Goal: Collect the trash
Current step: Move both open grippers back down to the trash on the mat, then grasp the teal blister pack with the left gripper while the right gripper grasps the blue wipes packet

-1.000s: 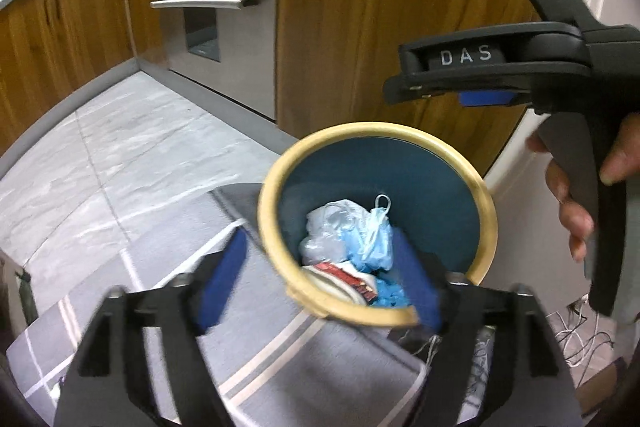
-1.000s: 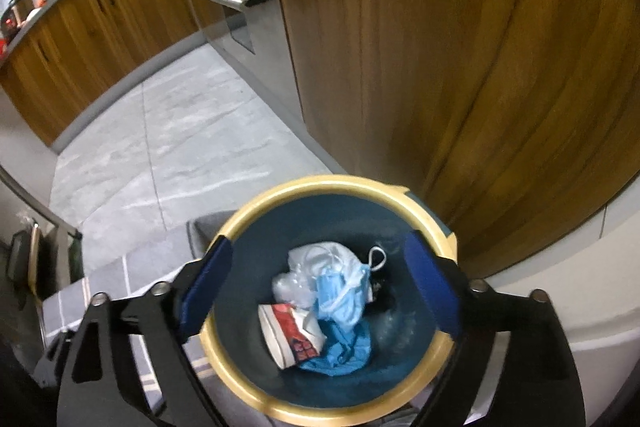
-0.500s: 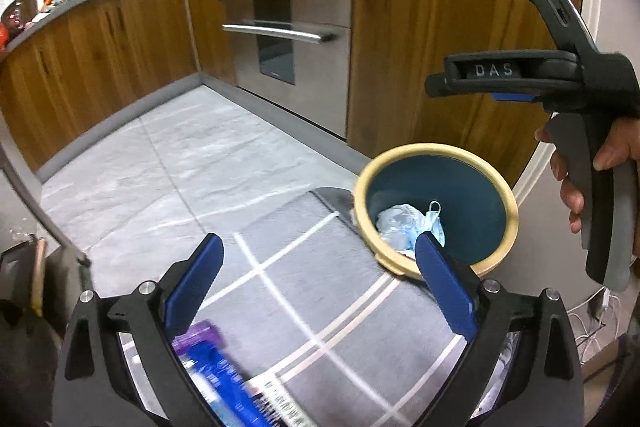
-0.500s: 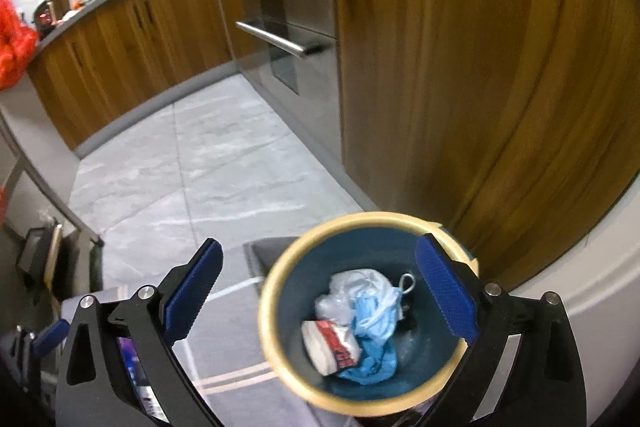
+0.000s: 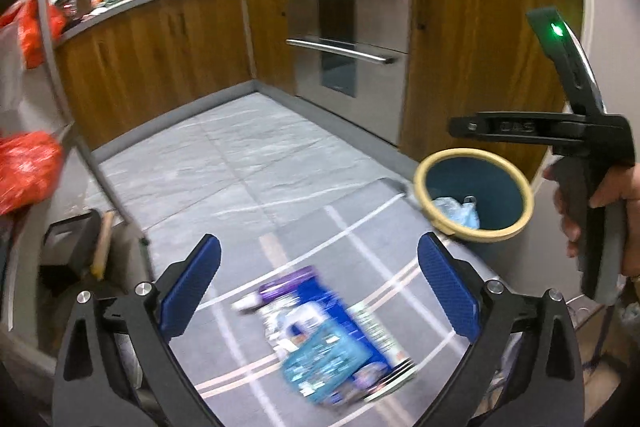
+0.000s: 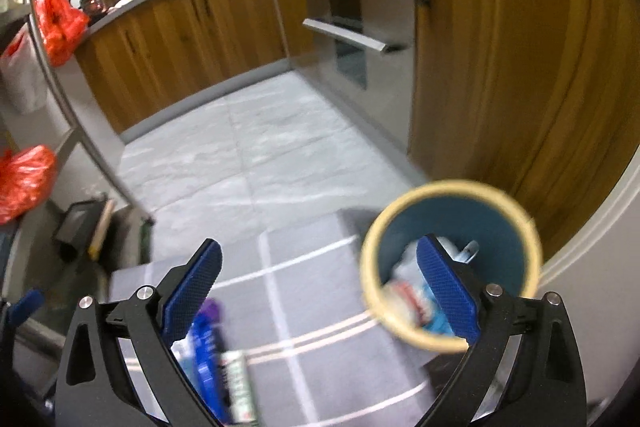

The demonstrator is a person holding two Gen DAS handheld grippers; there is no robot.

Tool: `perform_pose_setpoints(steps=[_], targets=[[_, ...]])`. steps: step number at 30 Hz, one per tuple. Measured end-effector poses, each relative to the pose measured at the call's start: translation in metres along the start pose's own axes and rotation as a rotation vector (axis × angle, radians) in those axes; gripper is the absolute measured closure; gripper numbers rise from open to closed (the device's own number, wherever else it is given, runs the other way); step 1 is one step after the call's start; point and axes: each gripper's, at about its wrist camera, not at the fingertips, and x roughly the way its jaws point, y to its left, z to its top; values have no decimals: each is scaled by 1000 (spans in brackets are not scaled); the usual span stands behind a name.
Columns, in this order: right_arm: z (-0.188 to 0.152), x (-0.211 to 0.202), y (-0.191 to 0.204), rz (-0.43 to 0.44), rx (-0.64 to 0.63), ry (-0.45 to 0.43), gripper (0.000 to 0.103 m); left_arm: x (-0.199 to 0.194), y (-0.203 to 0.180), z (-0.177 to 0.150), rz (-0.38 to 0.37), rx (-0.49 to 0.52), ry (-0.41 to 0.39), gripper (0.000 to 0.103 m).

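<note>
A blue bin with a yellow rim (image 5: 476,199) (image 6: 452,267) stands on the rug by the wooden cabinet, holding a white bag, a blue mask and a red-and-white wrapper (image 6: 408,297). Blurred blue and purple packaging (image 5: 328,335) (image 6: 208,351) lies flat on the grey rug. My left gripper (image 5: 316,287) hangs open above that packaging, nothing between its blue pads. My right gripper (image 6: 318,291) is open too and empty, its right finger over the bin's mouth. In the left wrist view a hand holds the right gripper's handle (image 5: 592,195) above the bin.
Grey striped rug (image 5: 360,247) on a grey tiled floor (image 5: 248,155). Wooden cabinets and a steel oven (image 5: 348,39) line the far side. A metal rack leg (image 6: 100,171), a dustpan with brush (image 5: 80,247) and red bags (image 5: 24,167) sit at the left.
Both grippers have pulled back and up from over the bin. The bin has shrunk and slid right in both views. The blue and purple packaging on the rug has come into view.
</note>
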Motion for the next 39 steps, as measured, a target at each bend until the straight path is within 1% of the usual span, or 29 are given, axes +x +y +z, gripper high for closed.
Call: perform_pose_setpoints(steps=[1, 3, 6, 9, 12, 14, 17, 20, 23, 26, 28, 30, 35, 39], targets=[[-4, 2, 6, 29, 12, 17, 6, -1, 10, -5, 11, -21, 7, 6], [-9, 4, 19, 46, 2, 33, 6, -2, 31, -17, 23, -75, 29, 6], [-17, 9, 42, 44, -66, 57, 6, 0, 55, -34, 45, -127, 54, 6], [-22, 18, 59, 48, -105, 79, 6, 4, 79, -50, 79, -168, 95, 6], [-28, 30, 76, 69, -122, 114, 6, 8, 93, -59, 76, -207, 118, 6], [-33, 40, 84, 70, -139, 141, 6, 15, 98, -70, 68, -209, 138, 6], [-38, 52, 98, 88, -163, 176, 6, 31, 90, -82, 23, -184, 193, 6], [-42, 65, 111, 81, -189, 204, 6, 47, 71, -98, -43, -131, 240, 6], [-44, 75, 121, 81, -196, 228, 6, 62, 49, -107, -91, -51, 263, 6], [-43, 80, 123, 82, -209, 232, 6, 76, 29, -114, -130, 35, 289, 6], [-42, 82, 124, 82, -212, 237, 6, 85, 20, -118, -149, 72, 303, 6], [-42, 85, 123, 85, -213, 244, 6, 95, 14, -121, -178, 79, 320, 6], [-40, 89, 116, 79, -213, 256, 6, 121, 7, -125, -221, 67, 359, 6], [-42, 95, 110, 92, -210, 287, 6, 133, 3, -130, -259, 68, 390, 7]])
